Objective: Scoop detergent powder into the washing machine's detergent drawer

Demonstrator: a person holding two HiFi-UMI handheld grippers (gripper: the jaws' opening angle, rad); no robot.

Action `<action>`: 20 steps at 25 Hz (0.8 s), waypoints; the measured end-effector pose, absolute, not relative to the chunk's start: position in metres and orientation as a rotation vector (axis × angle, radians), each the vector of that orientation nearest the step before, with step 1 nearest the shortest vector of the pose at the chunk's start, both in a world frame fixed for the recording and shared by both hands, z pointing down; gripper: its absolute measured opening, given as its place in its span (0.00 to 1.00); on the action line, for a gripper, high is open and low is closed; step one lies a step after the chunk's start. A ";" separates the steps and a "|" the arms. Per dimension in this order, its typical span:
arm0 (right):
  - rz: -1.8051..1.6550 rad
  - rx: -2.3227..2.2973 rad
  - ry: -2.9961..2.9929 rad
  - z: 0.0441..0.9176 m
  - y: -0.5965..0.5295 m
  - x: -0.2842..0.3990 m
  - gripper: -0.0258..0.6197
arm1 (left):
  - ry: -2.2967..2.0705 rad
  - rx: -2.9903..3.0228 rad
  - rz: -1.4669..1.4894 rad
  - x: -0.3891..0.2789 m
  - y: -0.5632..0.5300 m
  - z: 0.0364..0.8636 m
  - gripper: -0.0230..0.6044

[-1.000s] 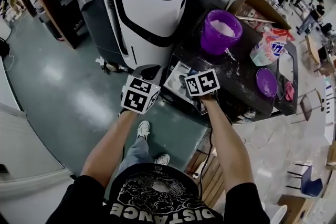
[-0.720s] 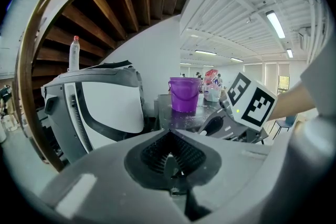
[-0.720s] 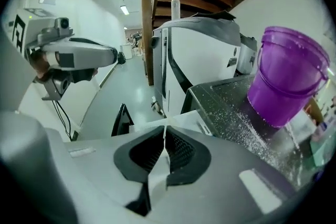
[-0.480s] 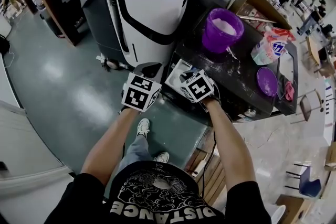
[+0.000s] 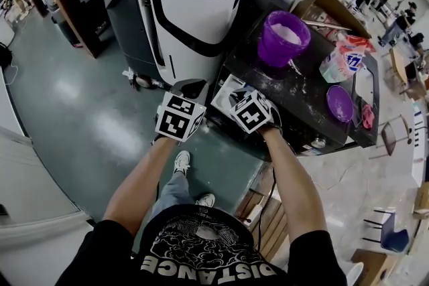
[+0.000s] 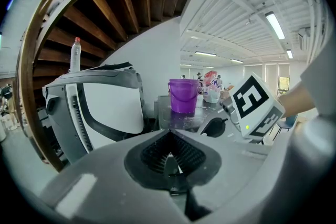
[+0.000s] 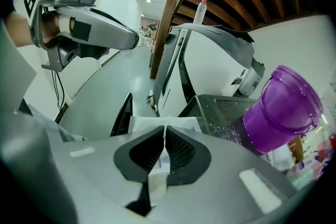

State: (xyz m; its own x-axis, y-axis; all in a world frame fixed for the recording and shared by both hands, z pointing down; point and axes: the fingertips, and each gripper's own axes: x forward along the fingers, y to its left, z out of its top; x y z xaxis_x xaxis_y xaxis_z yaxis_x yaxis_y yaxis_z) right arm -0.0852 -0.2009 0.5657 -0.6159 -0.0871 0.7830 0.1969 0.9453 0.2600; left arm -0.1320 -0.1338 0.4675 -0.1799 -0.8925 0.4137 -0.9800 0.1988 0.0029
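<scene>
**A:** What's there, biggest first?

**B:** In the head view, a grey and white machine [image 5: 194, 3] fills twelve o'clock. At two o'clock is the dark-topped washing machine [image 5: 298, 87], dusted with spilled powder. The purple bucket [image 5: 285, 37] on it is full of pale detergent.

**A:** And the drawer?

**B:** The detergent drawer [image 5: 224, 92] is pulled out at the washer's near-left corner, at seven o'clock from the bucket.

**A:** The grippers?

**B:** The left gripper [image 6: 169, 157] has its pads pressed together with nothing between them. The right gripper [image 7: 163, 147] is pinched to a slit on a pale strip, which I take to be the drawer's front lip.

**A:** How far along?

**B:** Early, I'd judge. The drawer is out, but no scoop is in view, so all the scooping remains.
</scene>
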 end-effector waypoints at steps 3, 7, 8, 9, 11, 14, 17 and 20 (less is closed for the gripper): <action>-0.461 -0.076 -2.189 0.565 -0.200 -0.084 0.09 | -2.160 1.767 0.372 -0.131 -0.133 0.466 0.04; -0.505 -0.069 -2.185 0.562 -0.197 -0.082 0.09 | -2.163 1.771 0.366 -0.129 -0.130 0.465 0.04; -0.519 -0.067 -2.184 0.561 -0.197 -0.082 0.09 | -2.163 1.770 0.365 -0.129 -0.129 0.465 0.04; -0.535 -0.065 -2.183 0.561 -0.197 -0.082 0.09 | -2.164 1.770 0.363 -0.129 -0.128 0.465 0.04; -0.575 -0.062 -2.177 0.560 -0.197 -0.081 0.09 | -2.167 1.769 0.361 -0.128 -0.127 0.465 0.04; -0.649 -0.059 -2.167 0.559 -0.197 -0.081 0.09 | -2.172 1.769 0.355 -0.128 -0.125 0.464 0.04; -0.720 -0.053 -2.158 0.557 -0.196 -0.081 0.09 | -2.179 1.764 0.350 -0.129 -0.121 0.464 0.04; -0.773 -0.041 -2.149 0.556 -0.197 -0.081 0.09 | -2.185 1.758 0.346 -0.129 -0.118 0.463 0.04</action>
State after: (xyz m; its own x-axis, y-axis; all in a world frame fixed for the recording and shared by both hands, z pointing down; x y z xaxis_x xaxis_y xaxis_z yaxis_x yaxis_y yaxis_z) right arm -0.0807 -0.1968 0.5557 -0.6536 -0.2282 0.7216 0.2840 0.8099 0.5133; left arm -0.1289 -0.1178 0.4628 -0.1955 -0.9005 0.3884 -0.9764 0.2156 0.0083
